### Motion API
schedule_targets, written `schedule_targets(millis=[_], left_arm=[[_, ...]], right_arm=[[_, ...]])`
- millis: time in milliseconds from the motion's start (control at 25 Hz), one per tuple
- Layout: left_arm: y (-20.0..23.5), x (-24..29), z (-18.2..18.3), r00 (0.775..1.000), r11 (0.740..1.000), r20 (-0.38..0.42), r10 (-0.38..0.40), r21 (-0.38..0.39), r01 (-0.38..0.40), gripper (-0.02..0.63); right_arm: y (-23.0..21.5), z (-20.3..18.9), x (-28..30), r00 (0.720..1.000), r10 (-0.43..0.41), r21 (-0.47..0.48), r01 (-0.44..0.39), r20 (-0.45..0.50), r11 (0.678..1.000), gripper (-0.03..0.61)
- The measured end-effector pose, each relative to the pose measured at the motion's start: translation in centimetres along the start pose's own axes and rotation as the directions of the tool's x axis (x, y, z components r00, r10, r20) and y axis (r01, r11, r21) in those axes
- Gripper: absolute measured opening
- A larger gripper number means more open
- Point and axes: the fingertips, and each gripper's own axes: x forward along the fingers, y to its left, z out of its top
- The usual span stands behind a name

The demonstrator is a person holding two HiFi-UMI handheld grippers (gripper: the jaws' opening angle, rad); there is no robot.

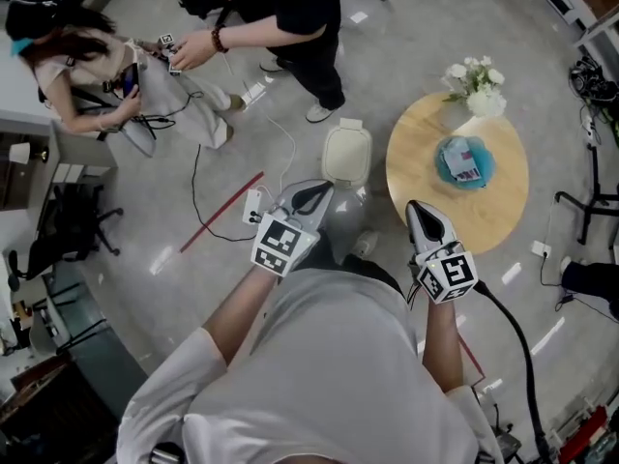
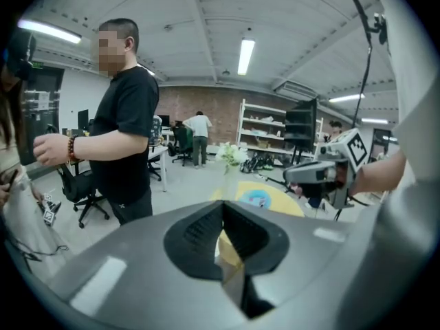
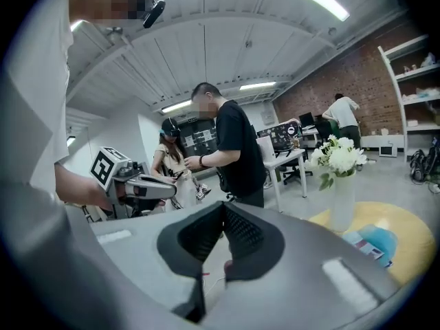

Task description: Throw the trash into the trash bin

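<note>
A cream trash bin (image 1: 346, 155) stands on the floor, just left of a round wooden table (image 1: 426, 153). On the table a blue dish (image 1: 464, 160) holds a piece of printed trash; the dish also shows in the left gripper view (image 2: 258, 199) and the right gripper view (image 3: 375, 246). My left gripper (image 1: 308, 196) is held in the air short of the bin, jaws shut and empty. My right gripper (image 1: 426, 218) hovers by the table's near edge, also shut with nothing in it. Each gripper appears in the other's view, the right gripper (image 2: 309, 174) and the left gripper (image 3: 148, 188).
A vase of white flowers (image 1: 476, 85) stands at the table's far edge. Two people (image 1: 280, 17) stand at the upper left, handling something. Cables, a power strip (image 1: 253, 204) and a red strip (image 1: 221, 212) lie on the floor. An office chair (image 1: 68, 230) is at the left.
</note>
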Motion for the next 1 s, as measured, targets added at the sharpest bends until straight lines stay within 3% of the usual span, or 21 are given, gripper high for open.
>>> schedule_targets(millis=[400,640,840,1000], left_arm=[[4.3,1.1,-3.0,0.999,1.0,-0.048,-0.014,-0.028,0.013,0.003],[6.0,3.4,-6.5,0.994,0.999,-0.102,-0.027,-0.039,0.023,0.003],[5.9,5.0,-9.2,0.99,0.997,-0.136,-0.044,-0.07,0.034,0.003],[6.3,5.9,-11.4,0.985,0.994,-0.164,-0.053,-0.102,0.036,0.003]], right_arm=[[1.5,-3.1,4.0,0.999,0.0,0.033,0.001,-0.054,0.999,0.001],[0.8,-5.5,5.4,0.996,-0.025,0.059,0.03,-0.086,0.998,0.001],[0.5,-7.7,5.8,0.991,-0.019,0.065,0.027,-0.13,0.998,0.001],[0.0,-8.7,6.5,0.99,-0.065,0.071,0.075,-0.125,0.995,0.002]])
